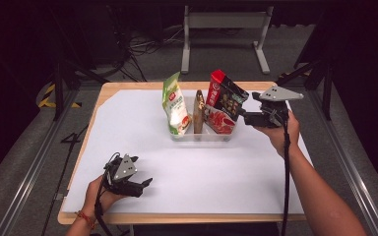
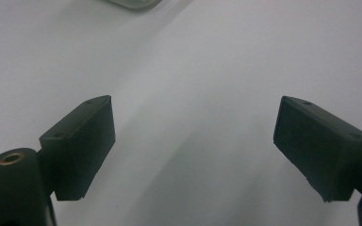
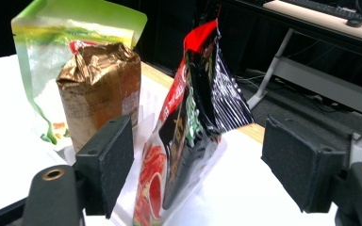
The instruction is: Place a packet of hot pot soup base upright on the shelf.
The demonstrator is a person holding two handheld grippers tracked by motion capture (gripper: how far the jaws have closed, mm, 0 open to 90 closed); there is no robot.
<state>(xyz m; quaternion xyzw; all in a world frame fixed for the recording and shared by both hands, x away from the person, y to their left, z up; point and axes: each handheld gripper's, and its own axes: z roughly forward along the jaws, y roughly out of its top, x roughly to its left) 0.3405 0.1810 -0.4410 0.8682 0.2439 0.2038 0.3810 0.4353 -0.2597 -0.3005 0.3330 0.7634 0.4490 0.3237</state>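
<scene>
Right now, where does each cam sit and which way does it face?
High view: above the near table edge, looking forward and down; both forearms, left gripper, right gripper.
Left gripper view: on the left gripper, facing the white sheet; open jaws.
Right gripper view: faces the red-black pouch; open jaws.
Shared: red-black pouch, green pouch.

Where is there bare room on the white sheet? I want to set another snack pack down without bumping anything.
The sheet is bare left of the clear tray, and across the near strip between the left gripper and the person's right forearm. It is crowded at the tray, where the green pouch, brown bag and red-black pouch stand beside the right gripper.
</scene>
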